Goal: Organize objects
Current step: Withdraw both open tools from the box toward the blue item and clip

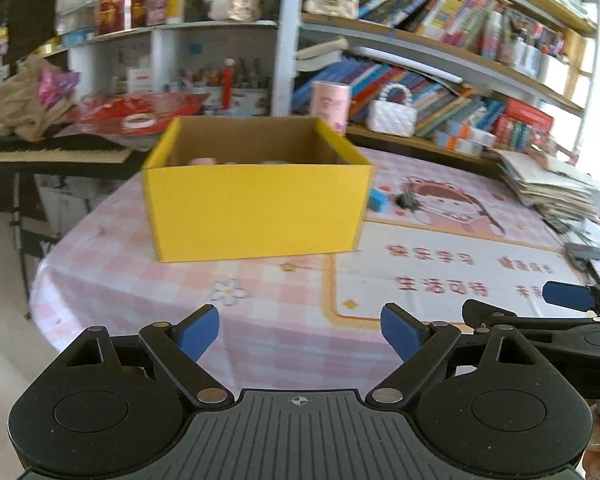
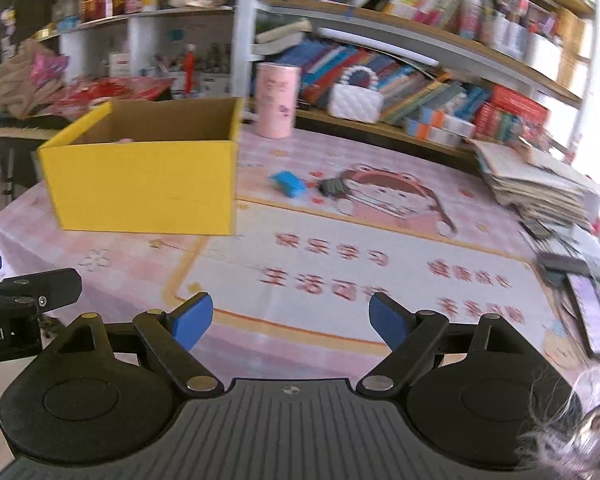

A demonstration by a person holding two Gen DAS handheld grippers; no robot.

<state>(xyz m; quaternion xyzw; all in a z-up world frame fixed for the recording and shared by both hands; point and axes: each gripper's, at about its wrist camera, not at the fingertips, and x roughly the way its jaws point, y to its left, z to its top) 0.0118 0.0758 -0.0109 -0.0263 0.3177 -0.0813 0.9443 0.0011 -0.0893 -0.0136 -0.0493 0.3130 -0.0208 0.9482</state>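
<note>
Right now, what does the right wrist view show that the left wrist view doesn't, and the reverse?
Only the right wrist view: a phone lying at the table's right edge, and the pink canister unobstructed. Only the left wrist view: a tape roll behind the box. Both share the yellow box, blue eraser, black clip and white pearl-handled purse.

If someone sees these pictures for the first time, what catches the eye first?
First, the bright yellow box, open on top, standing on the pink checked tablecloth. Next, a small blue block lying on the cloth to the right of the box. Behind the table, crowded shelves of colourful books fill the background.
</note>
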